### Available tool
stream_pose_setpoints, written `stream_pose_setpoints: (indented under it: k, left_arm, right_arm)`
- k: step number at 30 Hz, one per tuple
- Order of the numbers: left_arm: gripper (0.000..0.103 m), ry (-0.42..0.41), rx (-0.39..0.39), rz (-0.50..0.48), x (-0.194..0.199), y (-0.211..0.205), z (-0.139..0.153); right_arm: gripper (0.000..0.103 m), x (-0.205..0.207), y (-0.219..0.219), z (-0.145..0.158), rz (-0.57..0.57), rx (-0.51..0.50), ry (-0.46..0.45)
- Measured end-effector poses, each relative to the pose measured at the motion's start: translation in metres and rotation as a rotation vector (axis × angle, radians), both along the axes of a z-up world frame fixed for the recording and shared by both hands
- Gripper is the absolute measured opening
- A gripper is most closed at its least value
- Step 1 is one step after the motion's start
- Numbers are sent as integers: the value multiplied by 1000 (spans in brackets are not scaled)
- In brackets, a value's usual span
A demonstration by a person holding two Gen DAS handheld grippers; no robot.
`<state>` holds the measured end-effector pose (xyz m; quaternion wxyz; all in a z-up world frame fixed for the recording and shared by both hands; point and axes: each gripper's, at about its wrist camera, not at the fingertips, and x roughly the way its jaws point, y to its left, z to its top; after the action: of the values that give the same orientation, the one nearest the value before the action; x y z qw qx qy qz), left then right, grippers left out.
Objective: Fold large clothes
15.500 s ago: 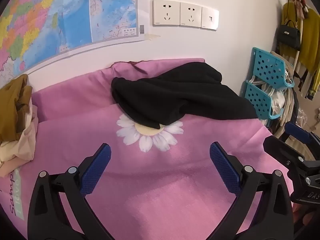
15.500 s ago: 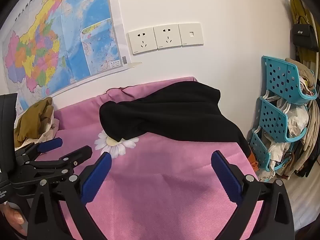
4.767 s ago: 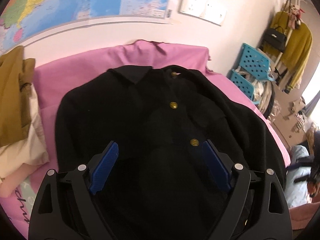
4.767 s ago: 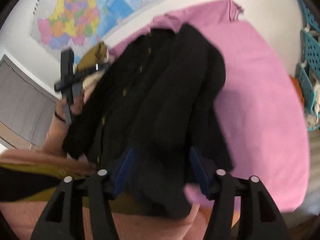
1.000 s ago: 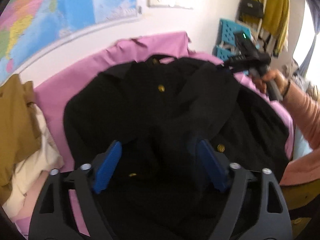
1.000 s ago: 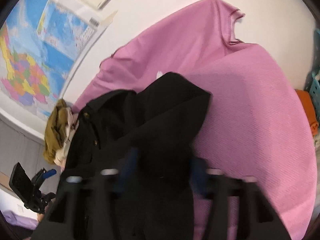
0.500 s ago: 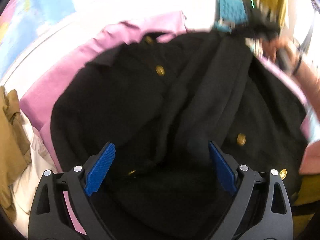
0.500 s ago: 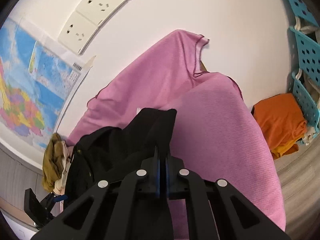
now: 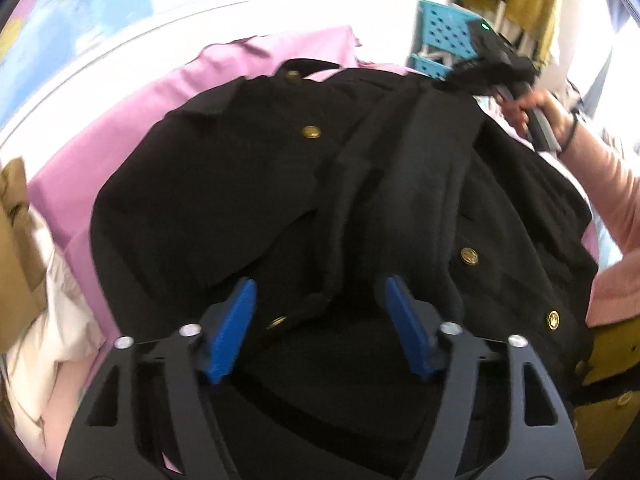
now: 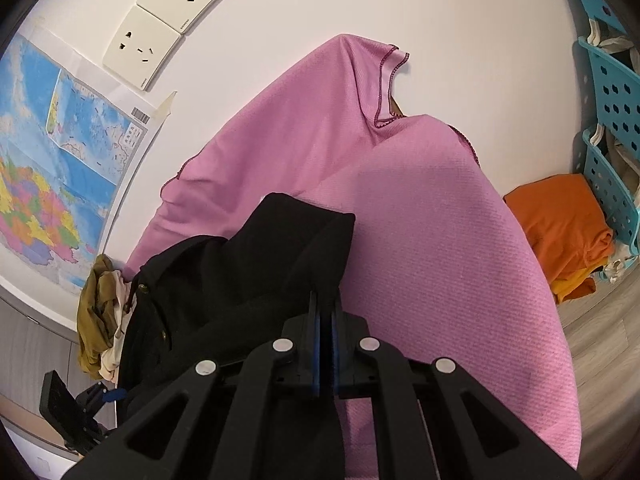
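From my left tool's [image 9: 320,320] camera I looked steeply down on the black coat [image 9: 248,176], which lay spread face up across the pink cover [image 9: 116,128] with its collar toward the wall and its brass buttons [image 9: 311,132] showing down the front. One sleeve [image 9: 400,184] was laid over the chest, running from the far right corner down toward my left tool. That tool's blue pads [image 9: 232,328] stood on either side of the sleeve's near end and were closing, yet I could see no pad pressing the cloth, so nothing was gripped there. At the sleeve's far end my right tool [image 9: 486,68] showed as a dark shape in the person's hand [image 9: 536,112], with a pink sleeve cuff [image 9: 600,184] behind it. From the right tool's own camera, that tool [image 10: 325,312] was clenched tight on a fold of the black cloth [image 10: 288,248], its pads nearly meeting with the fabric pinched between them. Beyond it the pink cover [image 10: 440,240] ran up against the white wall, under the wall sockets [image 10: 140,54] and a coloured map [image 10: 52,152]. An orange garment [image 10: 560,220] lay on the floor beside a blue basket rack [image 10: 612,92], and a heap of mustard and cream clothes [image 10: 100,320] sat at the coat's far left.
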<state>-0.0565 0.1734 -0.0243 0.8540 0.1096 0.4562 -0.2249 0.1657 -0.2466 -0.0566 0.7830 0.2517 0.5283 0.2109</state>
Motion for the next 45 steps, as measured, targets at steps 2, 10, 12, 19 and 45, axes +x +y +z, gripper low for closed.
stream_pose_setpoints:
  k: [2, 10, 12, 19, 45]
  left_arm:
    - [39, 21, 21, -4, 3, -6, -9]
    - [10, -96, 30, 147, 39, 13, 28]
    - [10, -122, 23, 176, 51, 20, 39]
    - [34, -5, 88, 275, 111, 33, 4]
    - [86, -43, -88, 440, -77, 79, 4]
  right_arm:
    - [4, 0, -2, 0, -3, 11, 3]
    - [4, -4, -10, 21, -13, 54, -73]
    - [4, -3, -10, 26, -23, 60, -86]
    - [6, 3, -5, 12, -40, 4, -38]
    - [41, -73, 266, 33, 687, -204, -193]
